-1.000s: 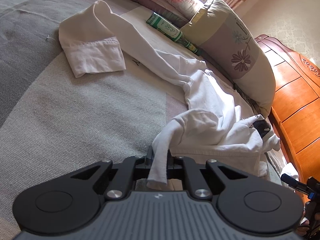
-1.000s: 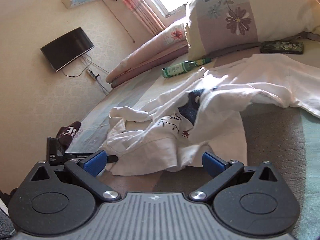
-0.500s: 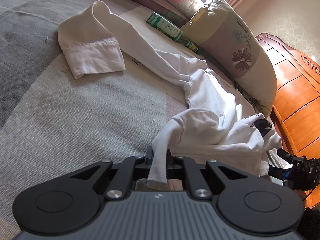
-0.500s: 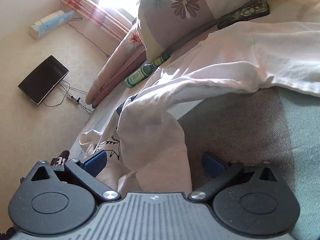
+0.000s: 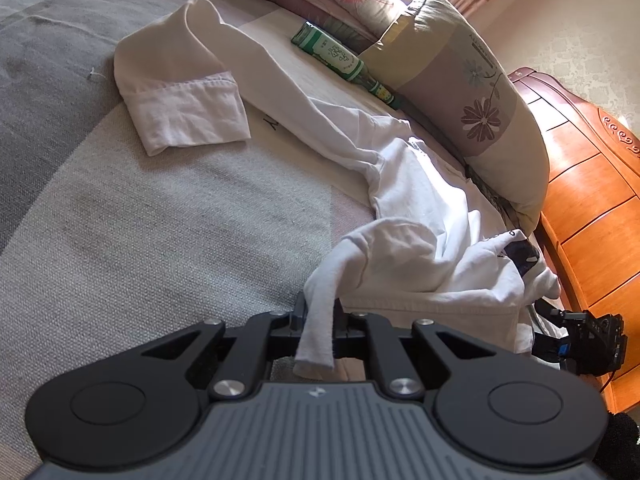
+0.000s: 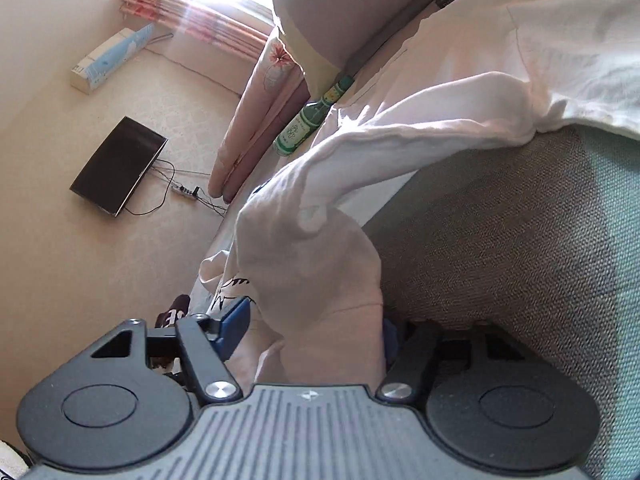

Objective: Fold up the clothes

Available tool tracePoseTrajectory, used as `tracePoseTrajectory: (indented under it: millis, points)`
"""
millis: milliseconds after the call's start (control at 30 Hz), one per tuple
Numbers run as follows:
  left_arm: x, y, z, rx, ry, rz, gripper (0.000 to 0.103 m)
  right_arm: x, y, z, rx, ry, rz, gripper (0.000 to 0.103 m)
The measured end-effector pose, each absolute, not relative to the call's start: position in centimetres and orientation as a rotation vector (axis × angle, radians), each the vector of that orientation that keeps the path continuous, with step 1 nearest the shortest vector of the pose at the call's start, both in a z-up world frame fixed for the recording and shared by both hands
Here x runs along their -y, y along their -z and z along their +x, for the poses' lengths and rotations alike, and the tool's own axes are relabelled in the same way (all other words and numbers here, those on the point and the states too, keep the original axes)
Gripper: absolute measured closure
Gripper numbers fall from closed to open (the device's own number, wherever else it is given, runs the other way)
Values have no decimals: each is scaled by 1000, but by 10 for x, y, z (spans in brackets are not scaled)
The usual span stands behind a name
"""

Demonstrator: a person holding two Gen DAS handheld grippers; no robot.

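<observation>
Your left tongs [image 5: 318, 316] are closed narrow on a fold of the white shirt [image 5: 404, 208]; a strip of cloth hangs down between the jaws toward the camera. Beyond these tongs, the shirt lies crumpled on the bed [image 5: 140, 240], its bulk ahead and to the right of the grip point. One long sleeve [image 5: 248, 60] runs away up and to the left, and its cuff [image 5: 188, 114] is doubled back flat on the bedcover, well apart from the tongs.

Your right tongs [image 6: 316, 328] stand partly open, with a bunch of the same shirt [image 6: 312, 264] lying between the jaws. One blue pad [image 6: 236, 320] shows on the left side; the other is mostly covered by cloth, so you cannot tell whether the pads press the fabric. From this bunch the cloth rises and stretches away to the upper right across the bed [image 6: 520, 240].

A green bottle [image 5: 340, 58] lies beside a floral pillow [image 5: 472, 100] at the far side of the shirt. In the left wrist view, the right tongs [image 5: 576, 340] sit at the shirt's lower right edge, near the wooden headboard [image 5: 592, 184].
</observation>
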State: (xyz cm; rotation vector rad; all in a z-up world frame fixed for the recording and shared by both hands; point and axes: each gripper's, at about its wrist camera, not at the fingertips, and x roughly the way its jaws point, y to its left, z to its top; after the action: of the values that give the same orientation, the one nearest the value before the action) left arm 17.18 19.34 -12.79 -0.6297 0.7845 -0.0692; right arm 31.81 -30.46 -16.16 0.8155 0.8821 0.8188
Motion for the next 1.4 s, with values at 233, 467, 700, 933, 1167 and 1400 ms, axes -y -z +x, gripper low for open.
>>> tracePoseTrajectory:
  millis: [233,467,700,933,1167,1400]
  points:
    - [-196,130,174,-788,67,-650,92,306,174,308,-899,-784,782,84]
    - [-186,108,169,-805,76,-630,98,304,139,285,-906,-686,668,88]
    - [-170,75,144,-774,199,-654,98,352,85,226,-823,-640,634,89]
    - [-152,48,117,-753,317,-683,98,387,52,163,-826,-593,594,89]
    - [-150,70,110,-810,288,-699,98,415,67,137,-851,-532,663,92]
    - [-147,91,104,-867,259,-715,99,419,101,132,-919,-508,732,89]
